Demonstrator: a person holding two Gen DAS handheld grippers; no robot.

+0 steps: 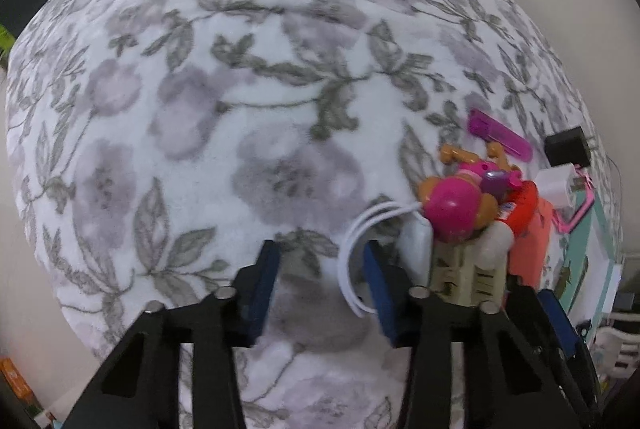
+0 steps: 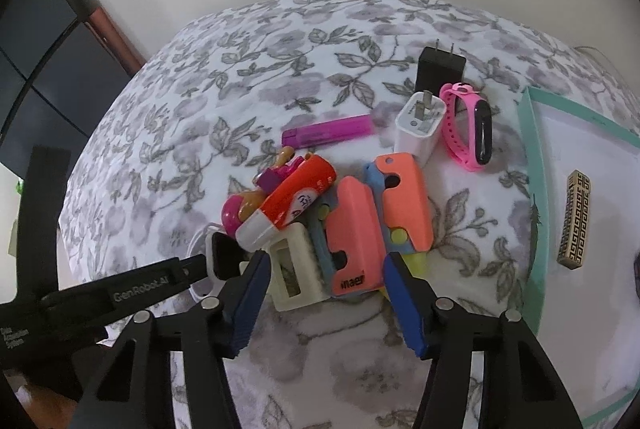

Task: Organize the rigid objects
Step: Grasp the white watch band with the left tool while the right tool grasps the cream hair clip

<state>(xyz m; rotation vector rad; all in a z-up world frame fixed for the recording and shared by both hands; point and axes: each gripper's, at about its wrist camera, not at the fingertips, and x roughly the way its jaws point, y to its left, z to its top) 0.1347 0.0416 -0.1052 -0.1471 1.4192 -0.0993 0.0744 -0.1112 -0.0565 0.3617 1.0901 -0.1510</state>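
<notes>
My right gripper stands half open, empty, straddling the coral folding toy in the pile beside the tray; light, stiff, slick plastic—grip its flat sides.

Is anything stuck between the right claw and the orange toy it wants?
Nothing visible blocks it. The right claw already straddles the orange toy, its blue fingers apart. A cream block crowds the same gap, touching the toy's side.
</notes>
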